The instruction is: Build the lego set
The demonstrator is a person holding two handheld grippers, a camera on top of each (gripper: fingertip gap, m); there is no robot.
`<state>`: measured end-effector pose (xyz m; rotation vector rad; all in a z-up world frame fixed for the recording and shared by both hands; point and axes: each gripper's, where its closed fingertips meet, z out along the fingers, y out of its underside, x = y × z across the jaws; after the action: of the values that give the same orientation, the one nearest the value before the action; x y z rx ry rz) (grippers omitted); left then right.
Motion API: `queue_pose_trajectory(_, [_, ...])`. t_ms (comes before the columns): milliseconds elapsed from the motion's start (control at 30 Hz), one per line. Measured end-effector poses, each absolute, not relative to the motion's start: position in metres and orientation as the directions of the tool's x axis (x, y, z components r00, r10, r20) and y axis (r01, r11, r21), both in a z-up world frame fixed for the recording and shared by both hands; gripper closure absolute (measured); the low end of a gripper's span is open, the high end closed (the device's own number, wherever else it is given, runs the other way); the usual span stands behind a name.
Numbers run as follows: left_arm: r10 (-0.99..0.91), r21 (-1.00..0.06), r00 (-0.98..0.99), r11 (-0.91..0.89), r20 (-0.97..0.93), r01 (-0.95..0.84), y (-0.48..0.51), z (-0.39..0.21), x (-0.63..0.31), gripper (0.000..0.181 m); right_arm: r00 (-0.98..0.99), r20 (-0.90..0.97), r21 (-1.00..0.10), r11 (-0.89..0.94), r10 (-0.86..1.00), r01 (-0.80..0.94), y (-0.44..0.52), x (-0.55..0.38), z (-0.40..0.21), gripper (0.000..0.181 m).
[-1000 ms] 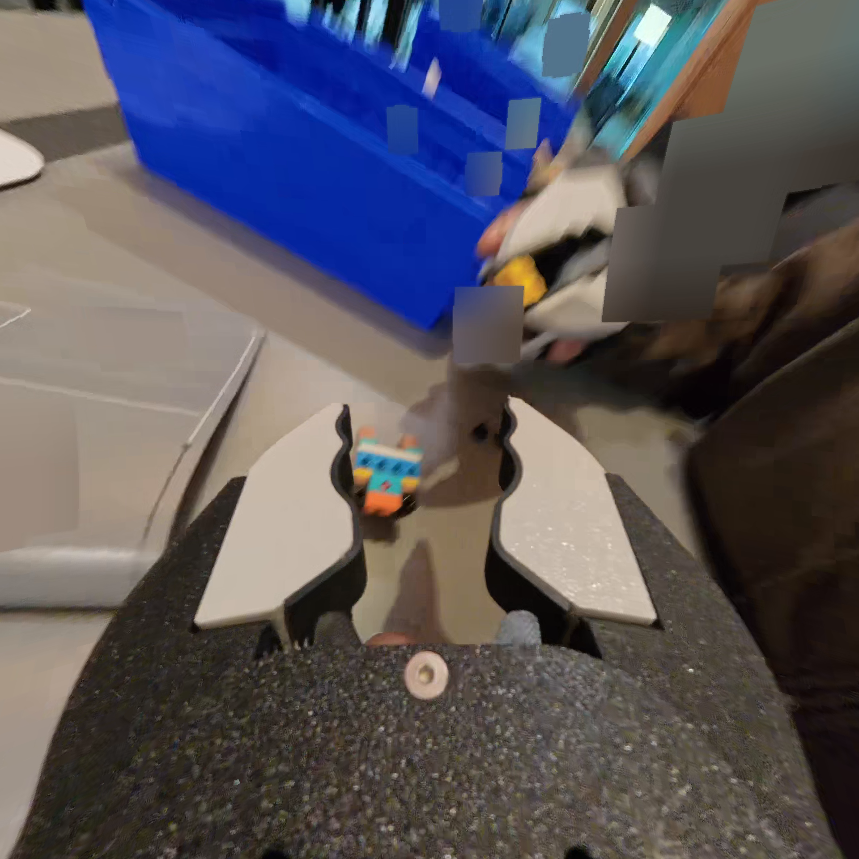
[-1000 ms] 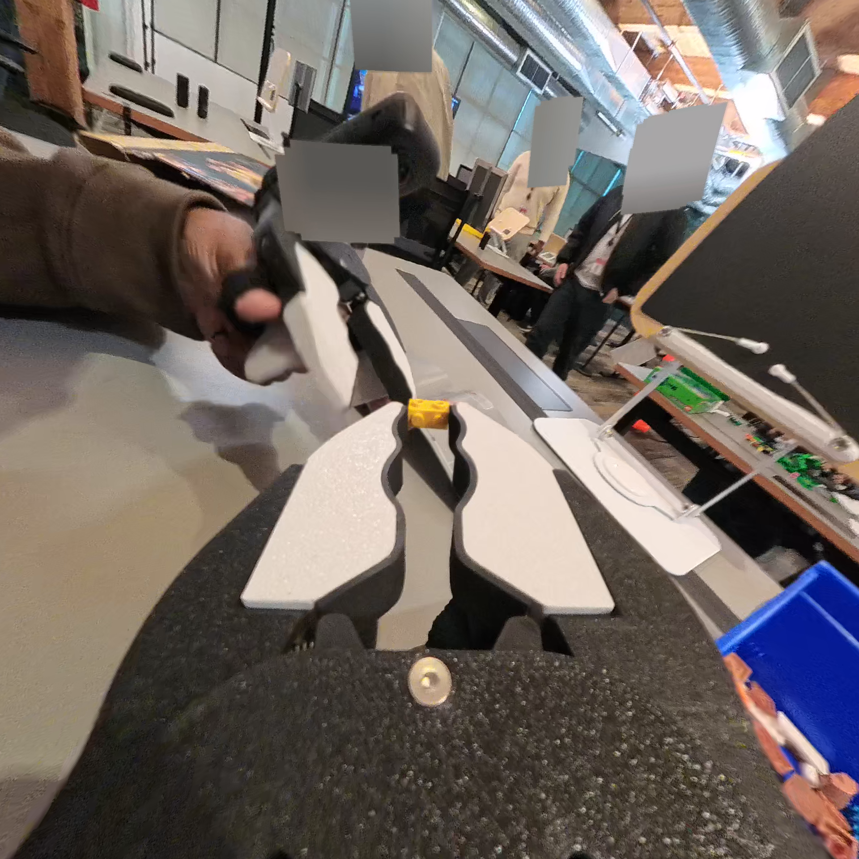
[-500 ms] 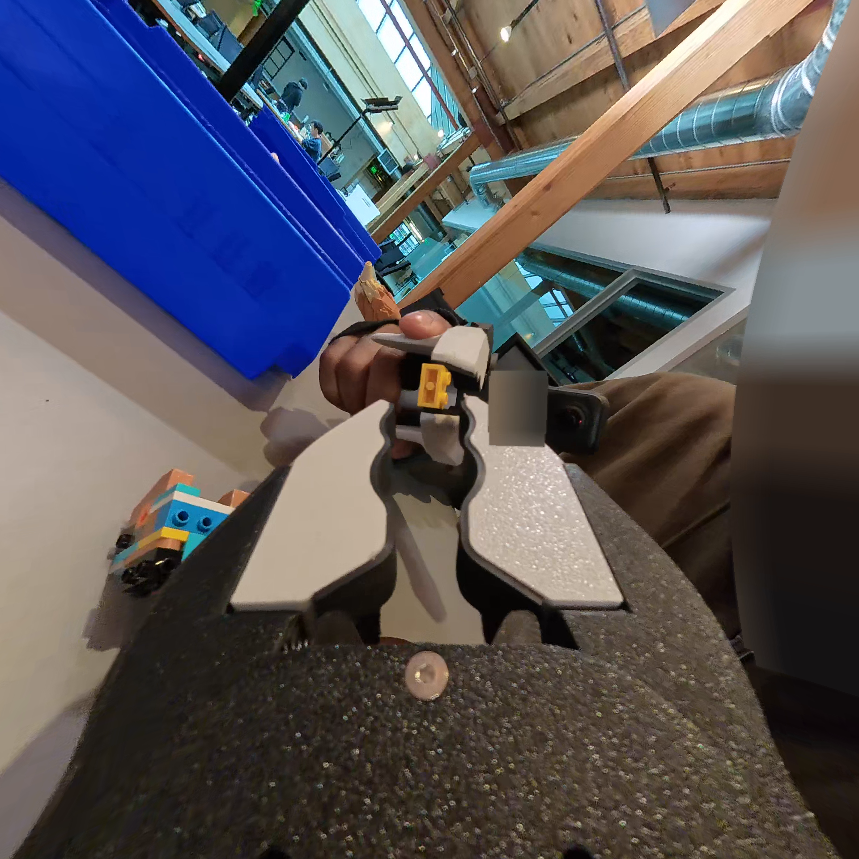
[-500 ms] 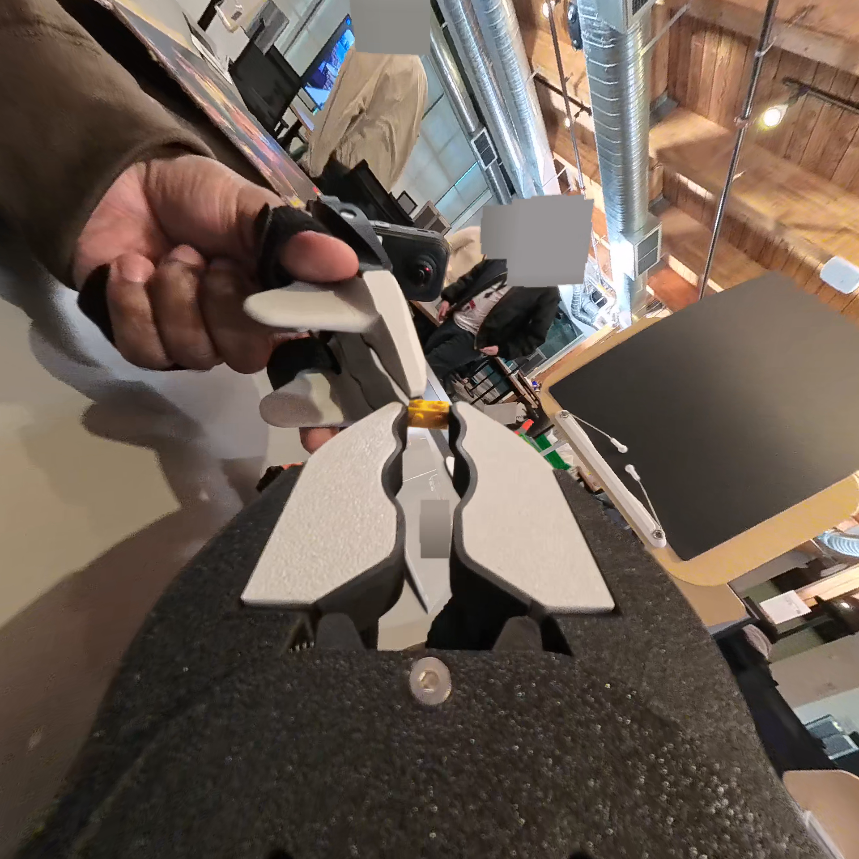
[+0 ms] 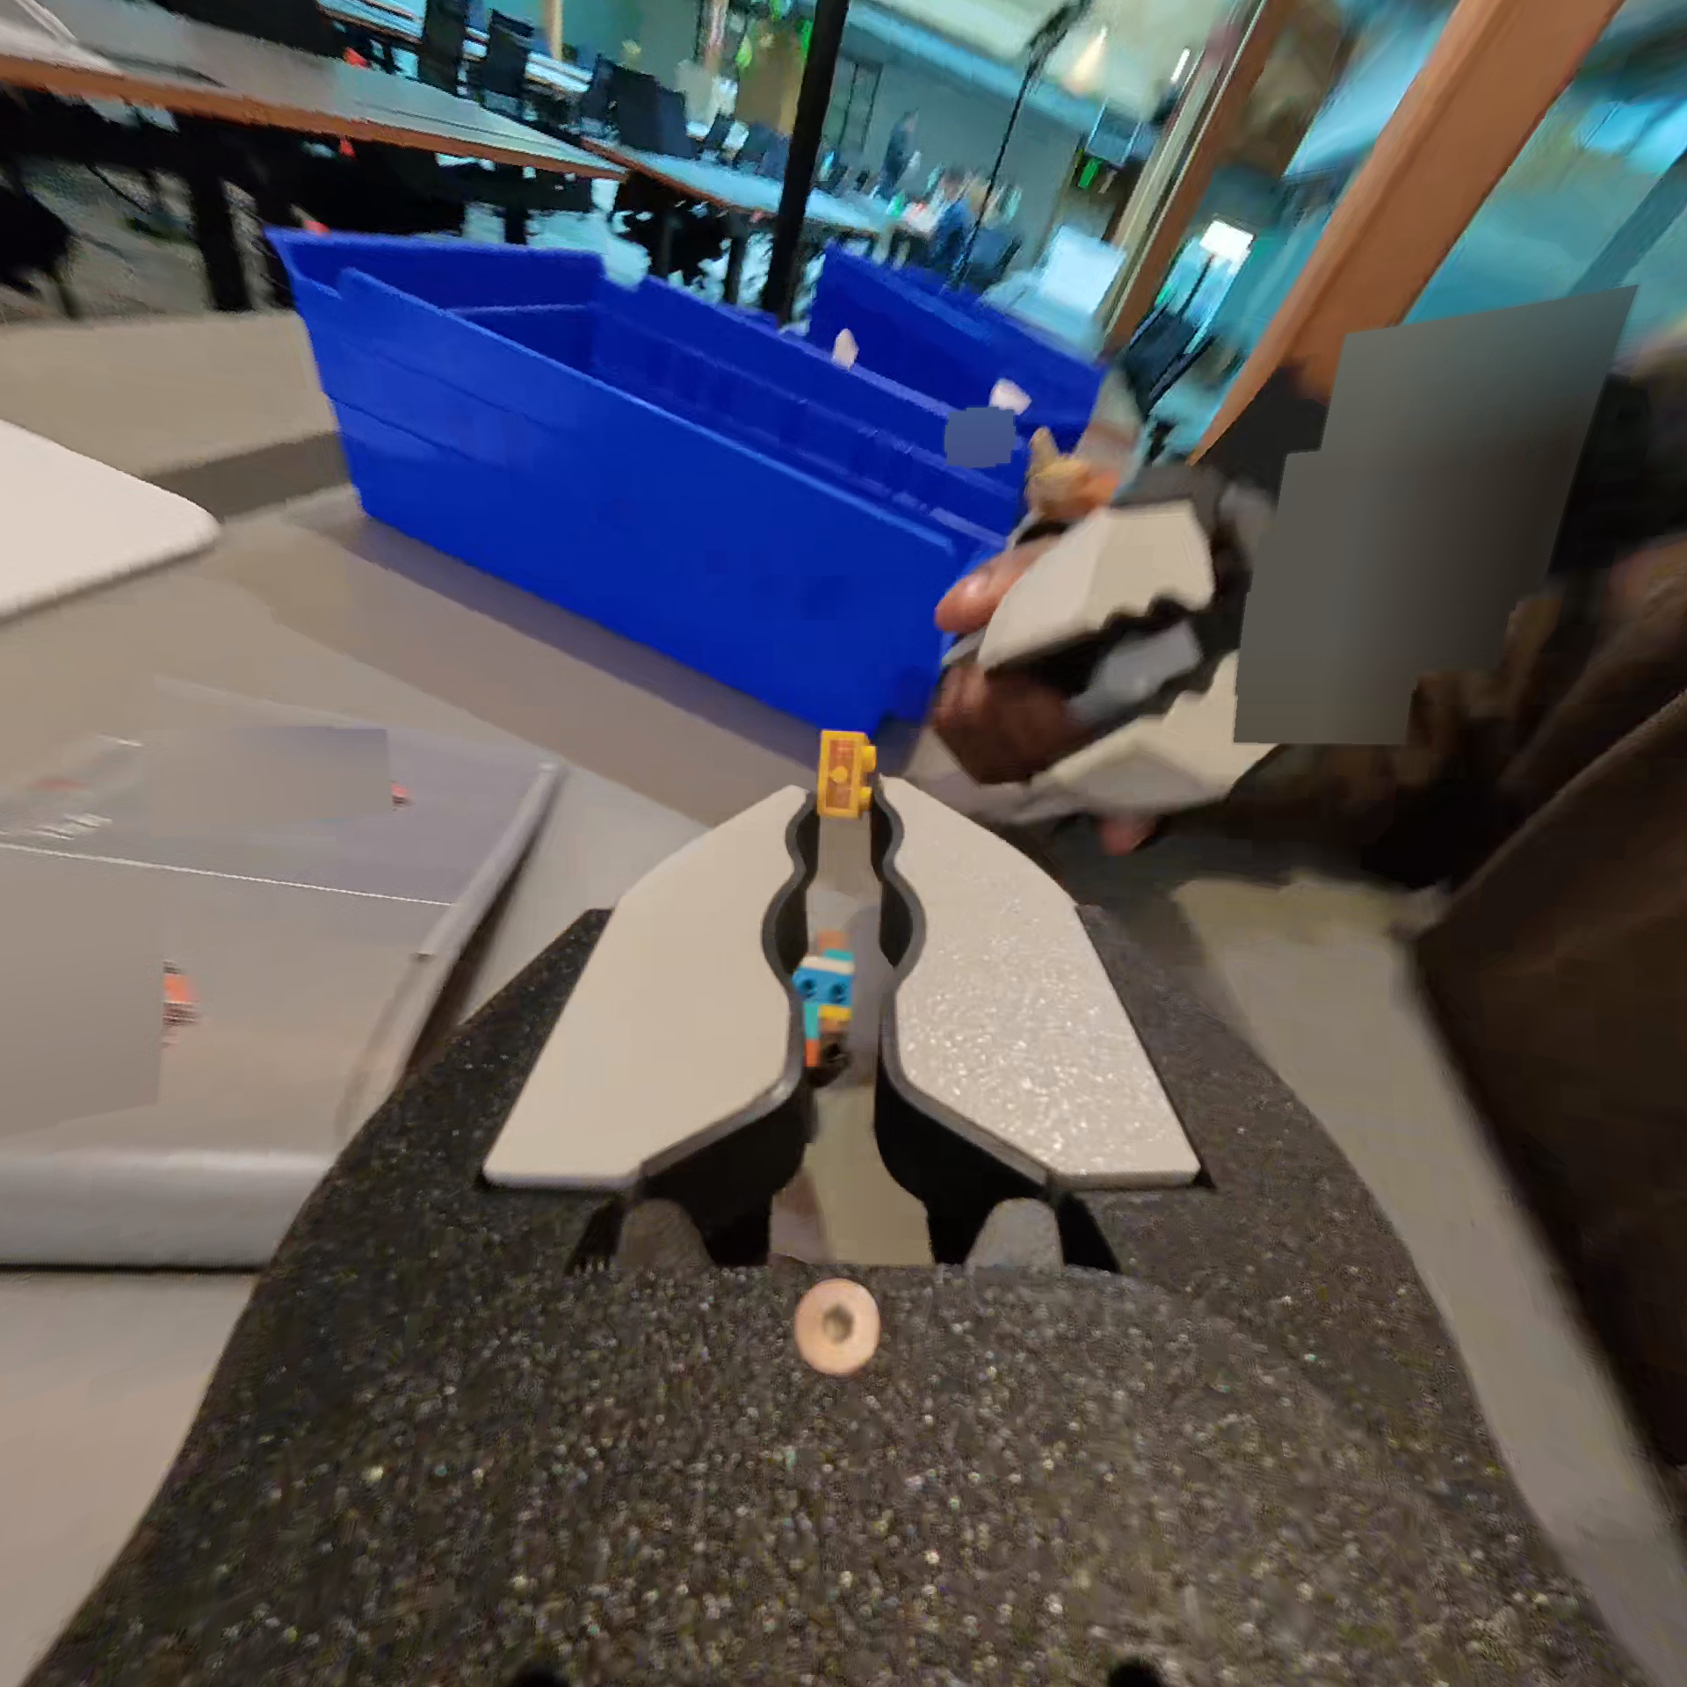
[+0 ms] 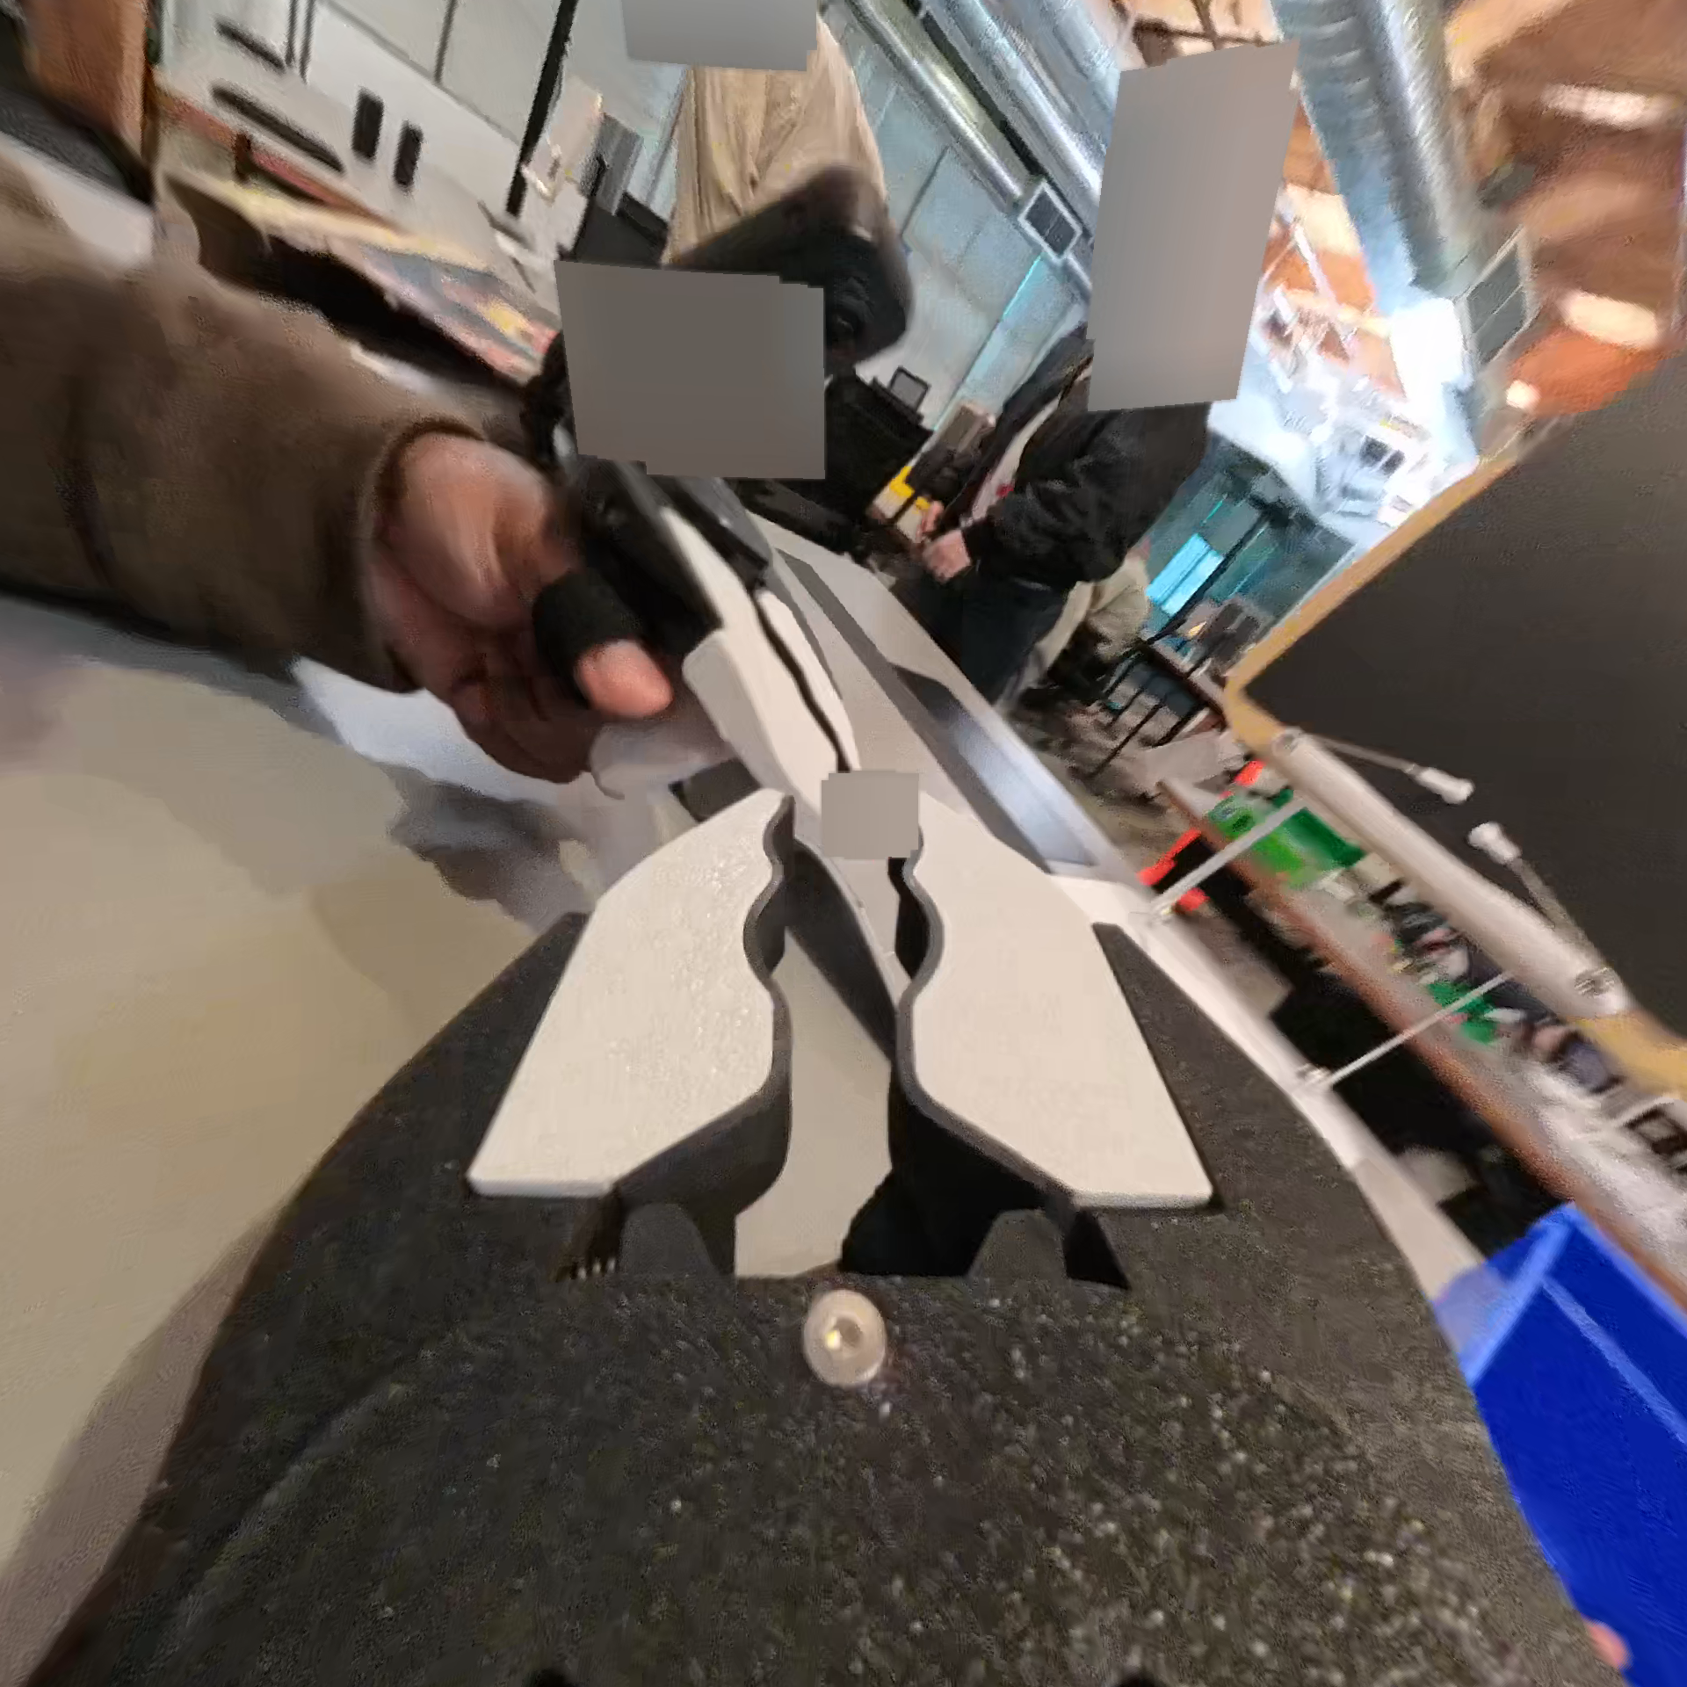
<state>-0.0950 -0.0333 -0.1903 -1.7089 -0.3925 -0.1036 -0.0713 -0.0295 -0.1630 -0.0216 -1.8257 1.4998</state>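
Your left gripper (image 5: 844, 803) pinches the yellow brick (image 5: 845, 772) only at its tips, above the small build (image 5: 824, 995) on the desk (image 5: 639, 657), so it could twist out when pressed down; right gripper (image 6: 844, 822) sits parted, empty.

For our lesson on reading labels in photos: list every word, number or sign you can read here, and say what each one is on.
No text can be read in either view.
Green lit sign, far background: too blurred to read.
Flat grey sheet: its print is hidden or blurred.
Blue bin: no label shows.
Yellow brick in the left tool: no readable marking.
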Motion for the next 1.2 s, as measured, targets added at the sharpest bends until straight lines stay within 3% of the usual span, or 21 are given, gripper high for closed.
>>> queue_pose_trajectory(200, [0.171,-0.952,0.981,-0.306,-0.089,-0.033,-0.031,-0.196,-0.083,0.171,-0.839,0.325,-0.936,0.276,0.436,-0.219,-0.031,-0.074,-0.170,0.168])
queue_pose_trajectory(633, [0.039,-0.883,0.963,-0.410,-0.267,-0.228,-0.030,-0.206,-0.065,0.168,-0.910,0.211,-0.941,0.327,0.356,-0.090,-0.040,-0.066,-0.191,0.172])
queue_pose_trajectory(767, [0.110,-0.931,0.976,-0.337,-0.189,-0.142,-0.030,-0.198,-0.073,0.163,-0.887,0.108,-0.978,0.210,0.448,-0.013,-0.038,-0.076,-0.180,0.173])
queue_pose_trajectory(933, [0.100,-0.985,0.989,-0.122,0.109,0.120,-0.030,-0.181,-0.077,0.161,-0.861,-0.245,-0.969,-0.146,0.446,0.200,-0.027,-0.085,-0.157,0.173])
queue_pose_trajectory(1067, [-0.003,-0.932,0.934,0.069,0.357,0.356,-0.028,-0.164,-0.075,0.162,-0.837,-0.414,-0.898,-0.310,0.357,0.311,-0.024,-0.085,-0.151,0.173])
queue_pose_trajectory(1200, [-0.068,-0.872,0.883,0.136,0.465,0.469,-0.027,-0.159,-0.074,0.164,-0.828,-0.447,-0.876,-0.354,0.337,0.329,-0.027,-0.084,-0.152,0.173])
